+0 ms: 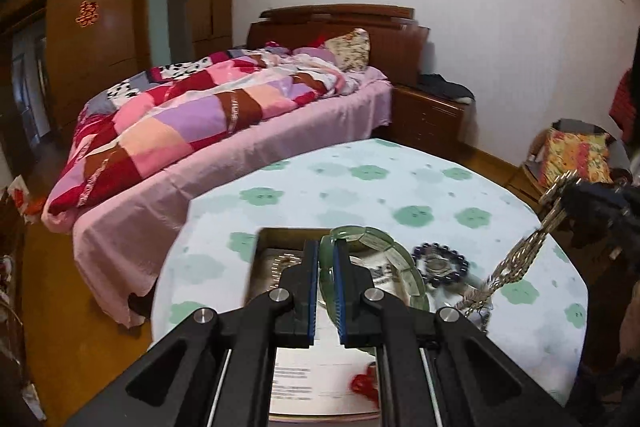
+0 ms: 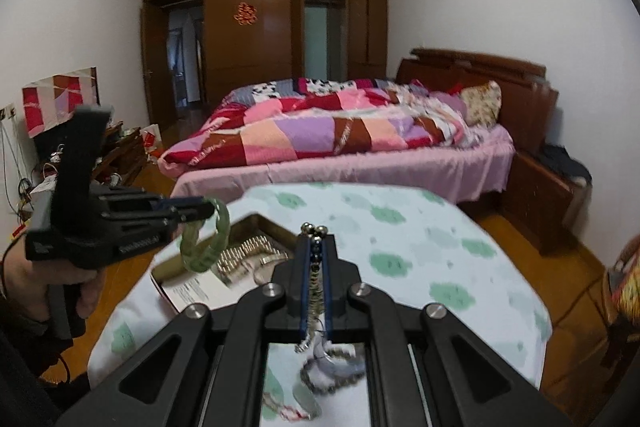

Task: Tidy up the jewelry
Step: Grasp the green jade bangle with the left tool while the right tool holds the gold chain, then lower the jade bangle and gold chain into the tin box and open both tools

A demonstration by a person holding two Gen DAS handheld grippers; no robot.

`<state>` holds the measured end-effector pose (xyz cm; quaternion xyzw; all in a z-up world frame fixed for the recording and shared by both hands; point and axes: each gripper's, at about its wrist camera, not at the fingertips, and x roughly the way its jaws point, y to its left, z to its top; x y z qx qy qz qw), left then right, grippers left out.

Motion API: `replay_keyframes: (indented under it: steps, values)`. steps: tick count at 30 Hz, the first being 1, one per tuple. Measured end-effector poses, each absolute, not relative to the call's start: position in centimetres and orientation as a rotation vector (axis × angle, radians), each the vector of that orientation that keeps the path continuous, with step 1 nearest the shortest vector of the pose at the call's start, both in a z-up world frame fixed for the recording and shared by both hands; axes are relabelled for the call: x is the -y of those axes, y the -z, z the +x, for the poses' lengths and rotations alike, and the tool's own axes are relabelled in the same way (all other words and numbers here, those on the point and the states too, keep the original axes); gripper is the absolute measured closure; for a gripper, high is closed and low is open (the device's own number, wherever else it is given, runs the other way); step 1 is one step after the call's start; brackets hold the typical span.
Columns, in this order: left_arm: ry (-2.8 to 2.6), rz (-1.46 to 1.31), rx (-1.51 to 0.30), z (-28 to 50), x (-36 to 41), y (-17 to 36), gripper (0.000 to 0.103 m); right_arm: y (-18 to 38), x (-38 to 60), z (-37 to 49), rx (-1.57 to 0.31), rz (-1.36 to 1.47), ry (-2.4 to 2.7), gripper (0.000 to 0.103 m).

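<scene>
My left gripper (image 1: 327, 247) is shut on a green jade bracelet (image 1: 400, 259), holding it above an open shallow box (image 1: 260, 239) on the table; it also shows in the right wrist view (image 2: 208, 211), with the bracelet (image 2: 204, 243) hanging over the box (image 2: 256, 219). A gold chain (image 2: 244, 253) lies in the box. My right gripper (image 2: 316, 243) is shut on a silver chain bracelet (image 2: 314, 279), which hangs down; it shows in the left wrist view (image 1: 520, 255) too. A dark purple bead bracelet (image 1: 440, 263) lies on the table.
The round table (image 1: 400, 179) has a white cloth with green flowers. A red trinket (image 1: 366, 385) lies on a paper under my left gripper. A bed (image 1: 224, 123) stands behind the table, a chair with a cushion (image 1: 572, 155) at the right.
</scene>
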<state>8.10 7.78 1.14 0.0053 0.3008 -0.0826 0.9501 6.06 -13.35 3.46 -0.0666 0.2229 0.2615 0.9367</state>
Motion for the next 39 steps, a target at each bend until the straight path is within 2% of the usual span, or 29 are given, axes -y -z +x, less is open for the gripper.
replay_keyframes:
  steps: [6, 11, 32, 39]
  values:
    - [0.132, 0.003, -0.600, 8.6, -9.8, -1.6, 0.097, -6.2, 10.2, 6.3, -0.378, -0.205, -0.575, 0.096]
    - [0.114, -0.011, -0.616, 9.4, -10.9, -1.1, 0.097, -6.4, 7.7, 7.2, -0.362, -0.244, -0.603, 0.096]
    - [0.129, 0.009, -0.749, 12.2, -9.9, 4.1, 0.097, 1.8, 5.1, 12.6, -0.622, -0.220, -0.612, 0.096]
    - [0.129, 0.035, -0.761, 12.2, -9.5, 4.5, 0.095, 2.9, 4.8, 12.8, -0.664, -0.232, -0.612, 0.095]
